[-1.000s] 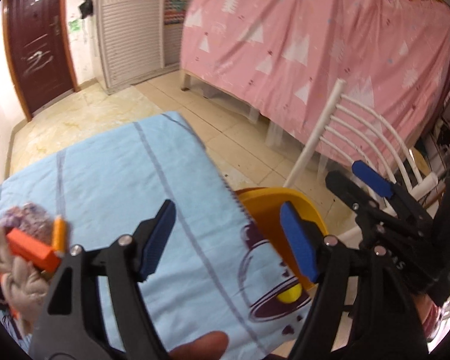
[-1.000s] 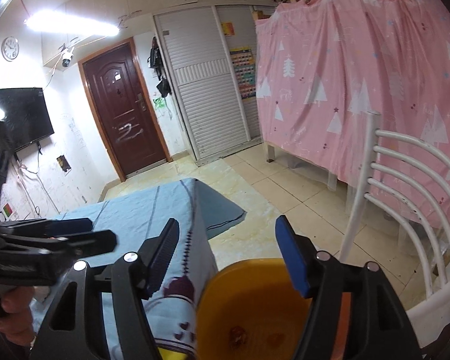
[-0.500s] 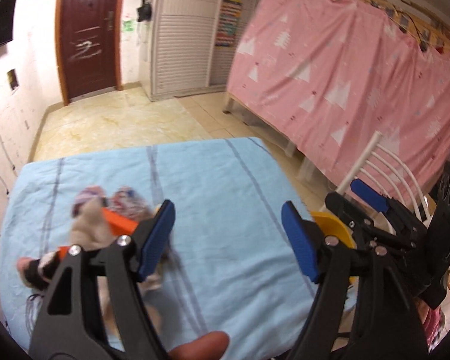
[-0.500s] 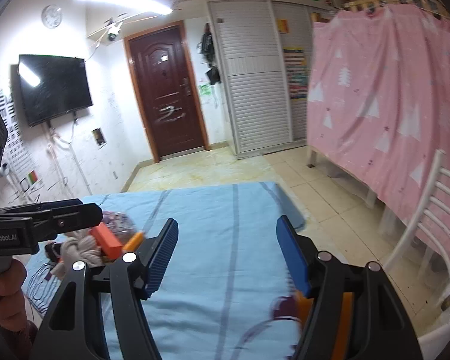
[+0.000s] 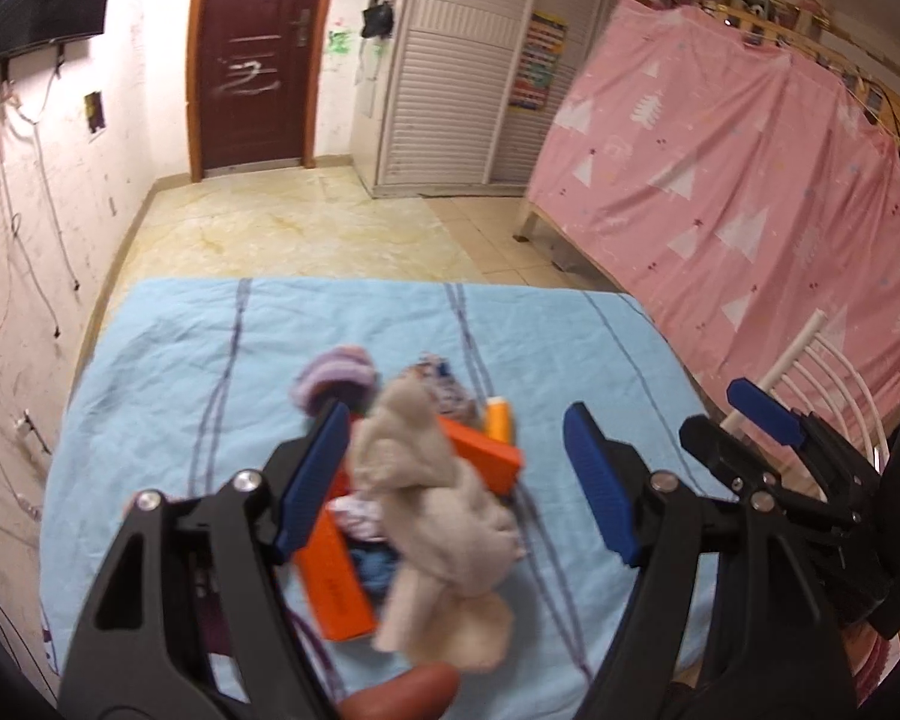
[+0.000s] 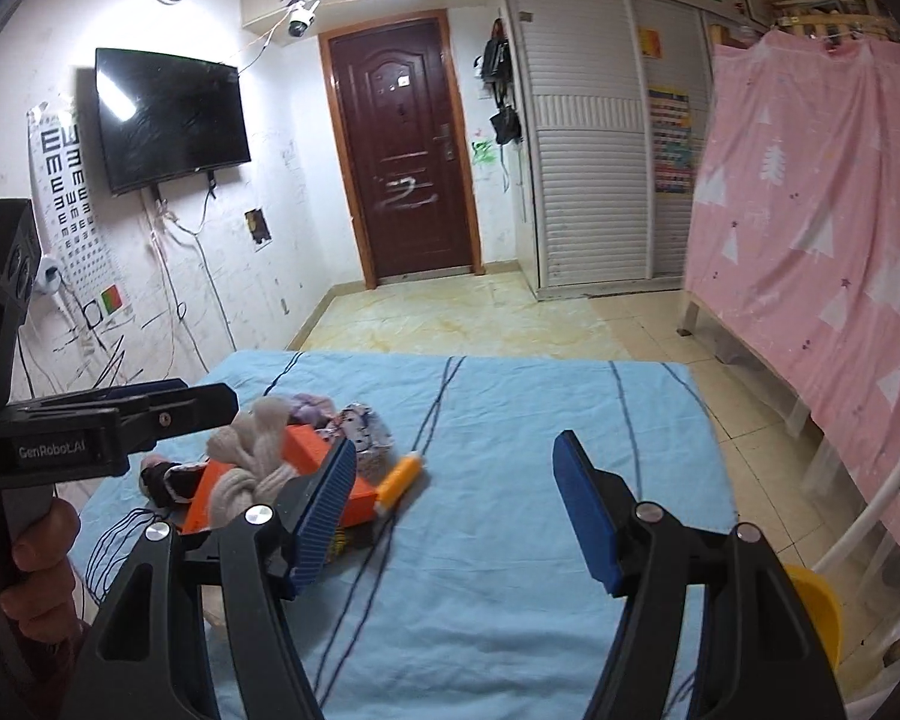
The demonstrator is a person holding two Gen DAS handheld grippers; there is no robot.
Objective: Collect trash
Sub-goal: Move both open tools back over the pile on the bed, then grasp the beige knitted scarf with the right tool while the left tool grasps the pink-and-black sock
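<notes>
Now, near to far.
Left tool (image 5: 456, 480): jaws apart, nothing between the pads; a thumb shows at the bottom edge of its view.
Right tool (image 6: 456, 504): jaws apart, empty; it hangs over bare blue cloth.
Surface: tabletop (image 5: 168, 372) under a light blue striped cloth.
Trash pile: heaped on the cloth, directly ahead of and below the left tool, partly framed by its jaws.
Pile, nearest: beige knotted cloth (image 5: 432, 516) on top, running roughly along the left tool's line of sight.
Pile, beside it: orange box (image 5: 333, 585) at the left finger, another orange box (image 5: 480, 456) behind the cloth, long axis slanting across the view.
Pile, farther: yellow tube (image 5: 498, 420), purple knit (image 5: 333, 375), patterned scraps.
Relation that matters: from the right tool the pile lies ahead and to the left, the tube (image 6: 399, 480) being its nearest piece; the left tool is closer, I judge.
Bin: yellow rim (image 6: 816, 606) off the tabletop's right edge, by a white chair.
Beyond: tiled floor, brown door, pink curtain.
</notes>
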